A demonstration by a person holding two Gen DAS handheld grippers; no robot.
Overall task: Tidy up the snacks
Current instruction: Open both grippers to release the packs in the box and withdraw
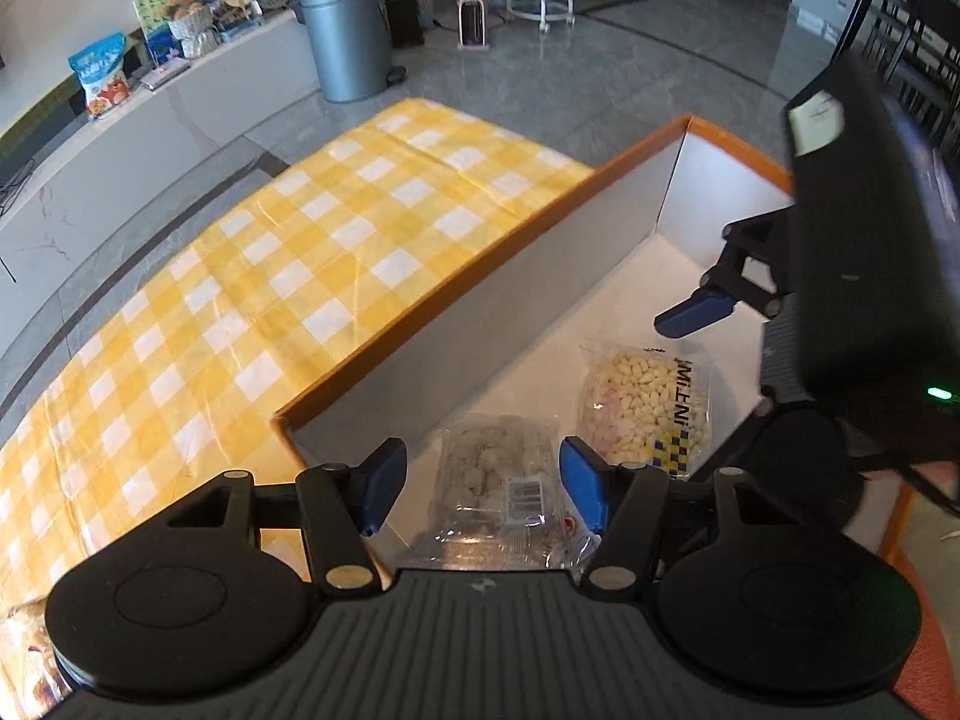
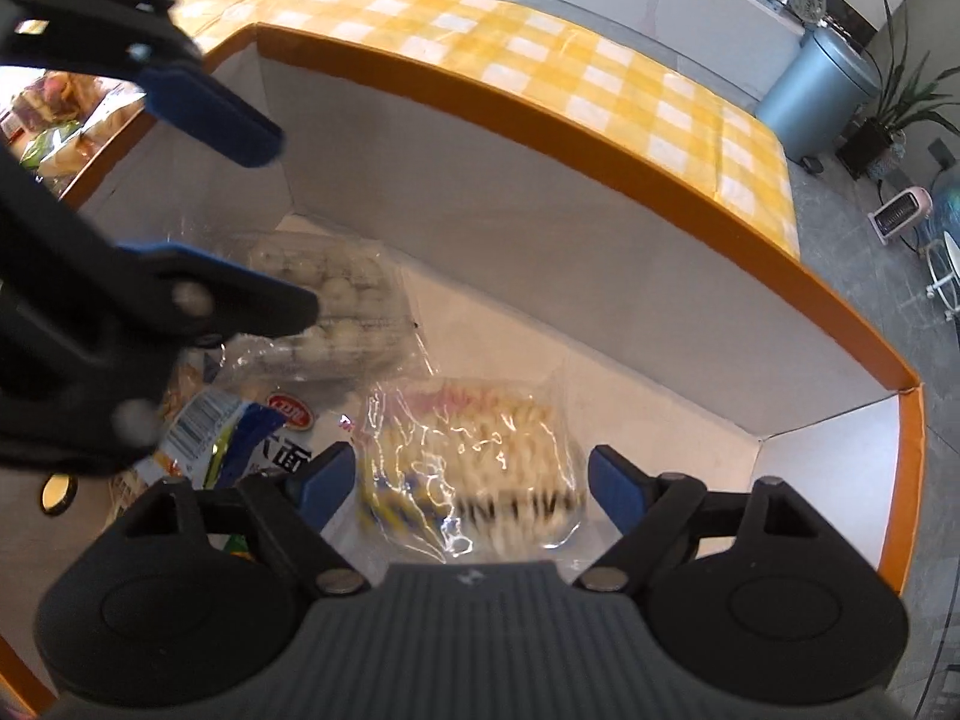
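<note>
Checked tablecloth [image 1: 360, 228], one orange box [image 1: 480, 252], two snack bags [image 1: 648, 408], both grippers' fingers [image 1: 576, 480] released.

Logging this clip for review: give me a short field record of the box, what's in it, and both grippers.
container: orange-rimmed box, white inside, on yellow checked tablecloth
contents: clear pack of pale round snacks; bag of small pale candies
left gripper: open, astride the clear pack
right gripper: open above the candy bag

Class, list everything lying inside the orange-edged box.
Inside the box: a clear pack of pale balls, a bag of small white candies and a printed packet, partly hidden behind the left gripper.
</note>
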